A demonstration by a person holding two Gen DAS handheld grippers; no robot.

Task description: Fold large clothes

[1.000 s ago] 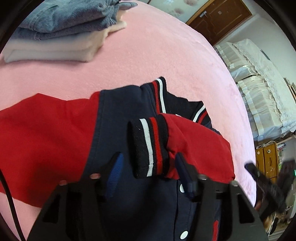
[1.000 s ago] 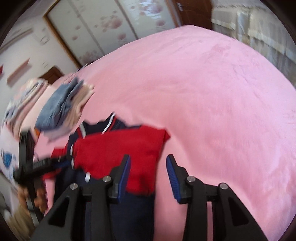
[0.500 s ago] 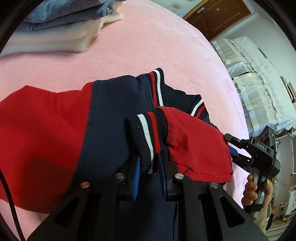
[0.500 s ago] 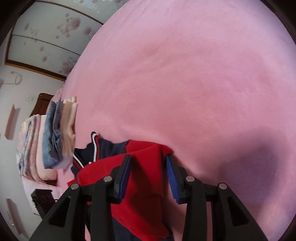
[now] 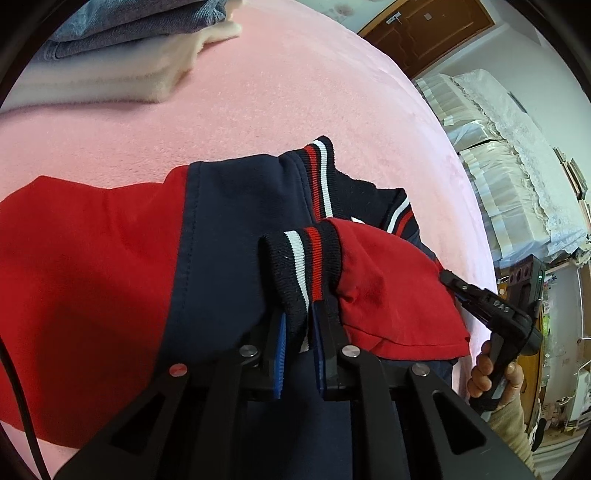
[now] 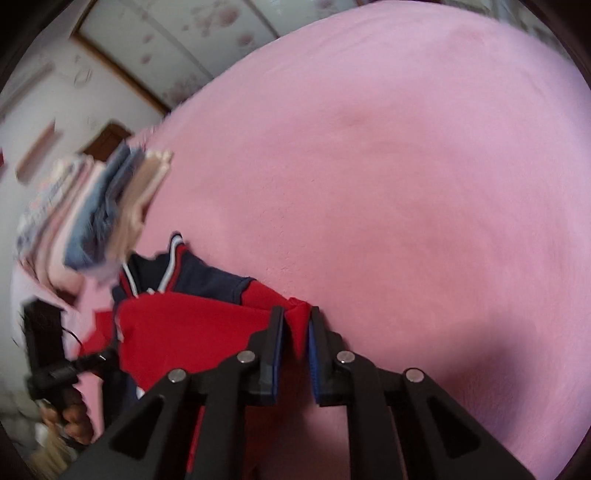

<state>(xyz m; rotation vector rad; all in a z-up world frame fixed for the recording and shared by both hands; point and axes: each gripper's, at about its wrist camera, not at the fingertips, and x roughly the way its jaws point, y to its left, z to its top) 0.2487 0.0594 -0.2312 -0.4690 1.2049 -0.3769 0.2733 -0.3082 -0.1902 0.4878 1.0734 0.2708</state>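
On the far left of the left wrist view a thin black cable (image 5: 14, 398) runs off the frame edge, and the jacket's (image 5: 221, 266) red left sleeve (image 5: 85, 266) is cut off there too, so its cuff cannot be seen. The jacket, navy in the body with red sleeves, lies on the pink blanket (image 5: 277, 110) with its striped collar (image 5: 319, 173) pointing away from the camera and its length running from collar toward the viewer; the hem is hidden under the tool. The left gripper (image 5: 299, 332) is pinched on the striped cuff (image 5: 301, 269) of the right sleeve (image 5: 391, 295), which lies folded across the chest. Further right, the right gripper (image 6: 295, 332) nips a red fold at the sleeve's outer edge, its jaws drawn close around the cloth; the right wrist view is blurred, so the folded stack (image 6: 107, 206) of clothes at its left is hard to make out. That stack (image 5: 122, 55) sits beyond the jacket. A brown door (image 5: 428, 33) and white lace-covered bedding (image 5: 517, 147) stand at the room's right side.
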